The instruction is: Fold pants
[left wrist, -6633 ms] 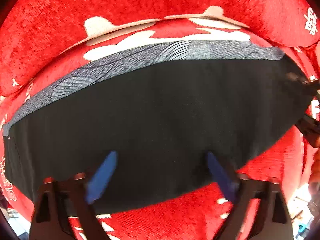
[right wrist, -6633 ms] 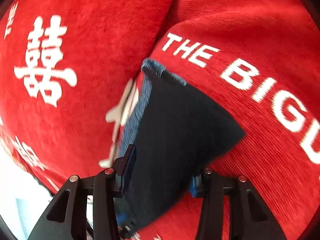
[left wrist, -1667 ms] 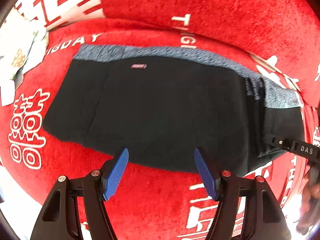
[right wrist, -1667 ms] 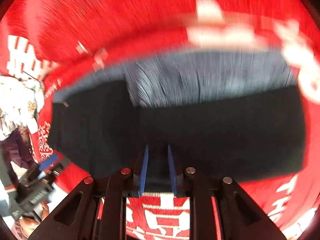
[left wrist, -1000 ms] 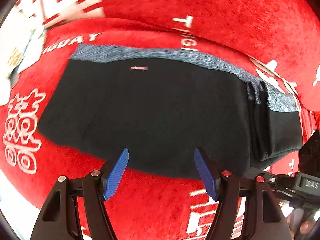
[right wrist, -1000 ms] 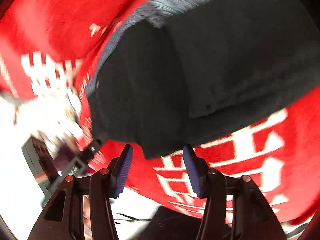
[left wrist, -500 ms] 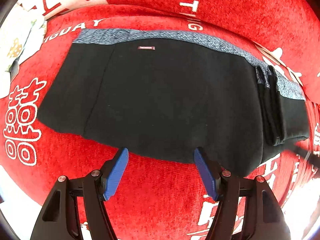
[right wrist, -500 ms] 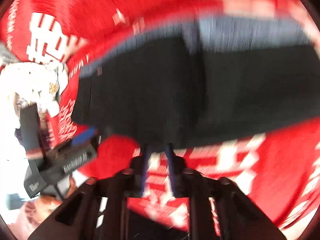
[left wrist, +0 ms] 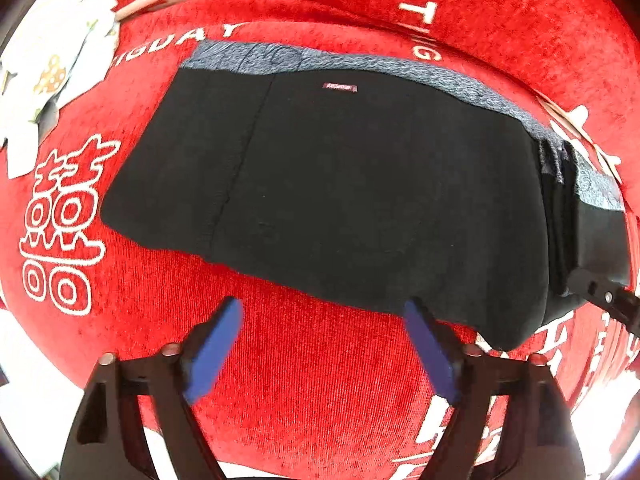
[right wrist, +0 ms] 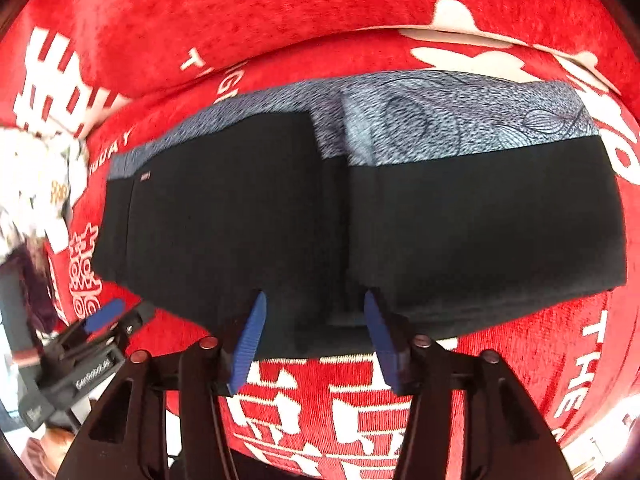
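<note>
While the black pants (left wrist: 360,200) lie flat on the red printed cloth (left wrist: 320,380), their grey patterned waistband (right wrist: 460,116) along the far edge and one end already doubled over in a raised flap, both tongs are spread wide and hold nothing; the left tongs (left wrist: 324,344) hover just short of the near hem, and the right tongs (right wrist: 312,328) straddle that hem at the flap's edge. To fold well, I judge, each should pinch every layer at the hem; lift evenly; lay edge to edge, keeping the waistband aligned.
</note>
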Available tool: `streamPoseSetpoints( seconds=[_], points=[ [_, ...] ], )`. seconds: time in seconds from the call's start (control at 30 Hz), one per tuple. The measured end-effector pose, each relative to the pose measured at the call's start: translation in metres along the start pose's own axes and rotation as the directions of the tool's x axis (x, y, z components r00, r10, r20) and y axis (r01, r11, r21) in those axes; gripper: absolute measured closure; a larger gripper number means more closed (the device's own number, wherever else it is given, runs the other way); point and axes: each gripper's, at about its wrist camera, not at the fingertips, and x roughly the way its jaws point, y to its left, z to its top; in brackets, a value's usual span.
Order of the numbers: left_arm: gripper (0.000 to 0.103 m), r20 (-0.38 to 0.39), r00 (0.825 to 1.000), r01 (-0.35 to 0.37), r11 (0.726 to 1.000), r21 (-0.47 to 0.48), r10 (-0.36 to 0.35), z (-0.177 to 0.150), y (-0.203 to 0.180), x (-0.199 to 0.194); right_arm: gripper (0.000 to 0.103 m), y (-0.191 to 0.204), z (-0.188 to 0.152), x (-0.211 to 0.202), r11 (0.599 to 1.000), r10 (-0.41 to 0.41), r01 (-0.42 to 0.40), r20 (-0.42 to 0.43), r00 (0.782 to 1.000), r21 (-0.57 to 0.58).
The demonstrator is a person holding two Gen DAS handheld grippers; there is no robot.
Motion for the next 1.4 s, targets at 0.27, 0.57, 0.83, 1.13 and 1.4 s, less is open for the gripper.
streamPoseSetpoints(
  seconds=[0.27, 0.57, 0.83, 1.13, 1.4],
  points=[
    [0.000, 0.028, 0.999, 0.039, 0.998, -0.043, -0.038, 0.002, 0.014, -0.005, 0.037, 0.017, -0.010, -0.003, 0.997, -0.020, 0.019, -0.019, 1.000, -0.071],
    [0.000, -0.002, 0.998, 0.054, 0.994, -0.091, -0.055, 0.004, 0.033, 0.001, 0.021, 0.054, -0.018, 0.006, 0.971, -0.082, 0.079, -0.001, 0.997, -0.226],
    [0.000, 0.001, 0.999, 0.035, 0.991, -0.127, -0.035, 0.006, 0.069, 0.002, 0.021, 0.067, -0.020, 0.034, 0.963, -0.090, 0.071, -0.061, 0.994, -0.261],
    [0.000, 0.092, 0.972, 0.232, 0.933, -0.274, -0.215, 0.013, 0.138, -0.005, 0.021, 0.064, -0.031, 0.050, 0.958, -0.115, 0.087, -0.089, 0.989, -0.275],
    [0.000, 0.100, 0.924, 0.381, 0.860, -0.340, -0.370, 0.015, 0.152, 0.005, 0.009, 0.068, -0.030, 0.057, 0.970, -0.086, 0.060, -0.102, 0.991, -0.234]
  ],
)
